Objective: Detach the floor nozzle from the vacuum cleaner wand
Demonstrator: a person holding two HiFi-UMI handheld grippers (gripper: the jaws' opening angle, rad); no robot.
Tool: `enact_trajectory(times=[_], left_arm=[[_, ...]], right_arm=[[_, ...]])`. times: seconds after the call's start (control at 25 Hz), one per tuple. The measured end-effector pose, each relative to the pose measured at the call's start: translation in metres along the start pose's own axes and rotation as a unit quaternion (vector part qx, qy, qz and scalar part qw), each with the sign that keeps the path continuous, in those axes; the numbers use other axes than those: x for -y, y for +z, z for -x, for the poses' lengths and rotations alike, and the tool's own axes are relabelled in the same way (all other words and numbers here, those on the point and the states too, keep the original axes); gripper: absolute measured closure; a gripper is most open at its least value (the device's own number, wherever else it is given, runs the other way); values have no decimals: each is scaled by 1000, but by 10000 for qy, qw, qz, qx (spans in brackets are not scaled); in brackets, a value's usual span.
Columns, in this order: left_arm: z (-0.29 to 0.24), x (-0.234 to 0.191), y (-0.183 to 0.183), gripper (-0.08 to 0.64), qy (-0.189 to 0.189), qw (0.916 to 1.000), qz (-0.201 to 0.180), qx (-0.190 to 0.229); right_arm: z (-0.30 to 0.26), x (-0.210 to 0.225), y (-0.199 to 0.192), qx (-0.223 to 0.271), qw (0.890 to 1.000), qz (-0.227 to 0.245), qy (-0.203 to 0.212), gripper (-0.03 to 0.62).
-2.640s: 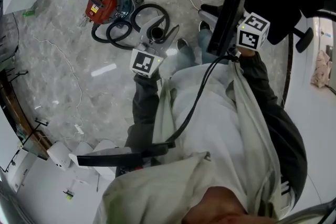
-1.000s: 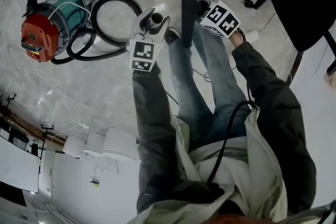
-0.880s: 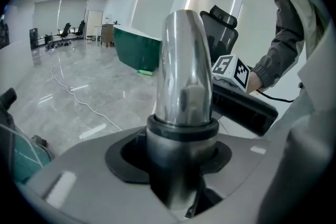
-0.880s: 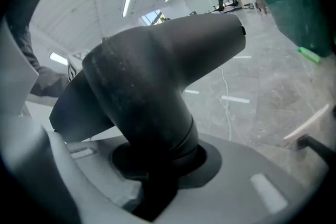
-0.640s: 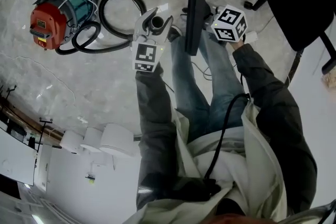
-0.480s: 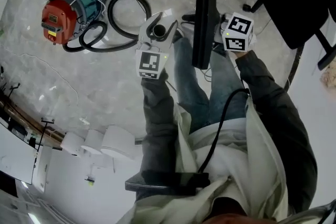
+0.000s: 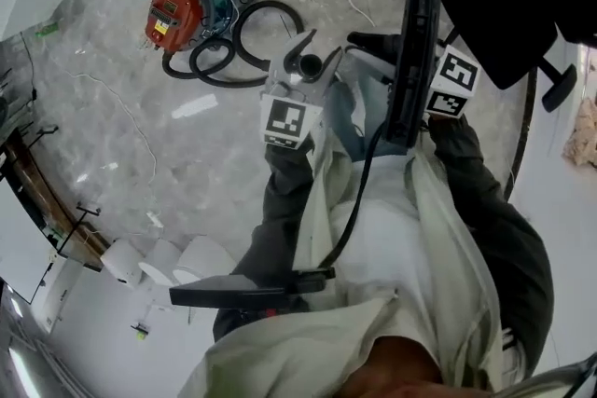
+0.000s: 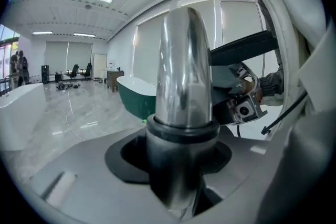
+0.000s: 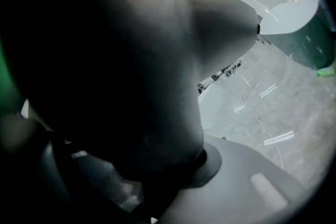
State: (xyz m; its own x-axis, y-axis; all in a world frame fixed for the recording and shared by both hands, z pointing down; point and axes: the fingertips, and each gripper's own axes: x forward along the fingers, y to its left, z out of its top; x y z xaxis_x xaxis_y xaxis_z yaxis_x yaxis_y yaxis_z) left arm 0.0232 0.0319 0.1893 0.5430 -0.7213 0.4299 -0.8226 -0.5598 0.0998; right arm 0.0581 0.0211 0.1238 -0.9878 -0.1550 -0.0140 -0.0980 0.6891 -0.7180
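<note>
Head view: floor nozzle (image 7: 413, 33) and wand (image 7: 311, 64) are apart, with a clear gap between them. The wand's open dark mouth faces up with nothing plugged into it. Judged: the separation itself is done. What is left, if anything, is setting the two parts down; both are held up in front of the person's chest, well above the floor (image 7: 187, 154).

Left gripper (image 7: 308, 70): jaws pinch the chrome wand tube just below its end. The left gripper view shows the tube seated between them, with the nozzle off to the right and not touching it.

Right gripper (image 7: 422, 96): jaws clamped on the nozzle, which stands on end as a long black bar.

The canister (image 7: 175, 9) and coiled hose (image 7: 266, 23) lie on the floor, well apart from both hands.

Hard to make out:
- The right gripper view is almost wholly dark, so the exact grip point on the nozzle is not readable.
- The nozzle's socket is hidden behind its own bar.
- The wand's lower run passes behind the left gripper and sleeve, so its link to the hose cannot be told
</note>
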Motion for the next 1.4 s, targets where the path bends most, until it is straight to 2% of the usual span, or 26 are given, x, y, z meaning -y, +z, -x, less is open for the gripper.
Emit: enact_trajectory(times=[0.08,0.28,0.48,0.84,1.4], left_arm=[[14,-9,17,353,46,9999,-82,132],[43,-16,58,353,40,9986,101,508],[61,0,66,353,-84,9991,-40,406],[72,-7,79,353,-82,9989,-19,465],[71,-17,75,353,-20,9990,47,453]], right_arm=[[-4,-25,11,-85,9996,248,-54,500],[-14,-81,38,38,9969,784,-73,500],[-17,-113,56,181,9932,1139,-150,500],[-33,-125,54,17,9919,1258,-163,500],[-37,-121,54,-21,9924,1199,-292,502]])
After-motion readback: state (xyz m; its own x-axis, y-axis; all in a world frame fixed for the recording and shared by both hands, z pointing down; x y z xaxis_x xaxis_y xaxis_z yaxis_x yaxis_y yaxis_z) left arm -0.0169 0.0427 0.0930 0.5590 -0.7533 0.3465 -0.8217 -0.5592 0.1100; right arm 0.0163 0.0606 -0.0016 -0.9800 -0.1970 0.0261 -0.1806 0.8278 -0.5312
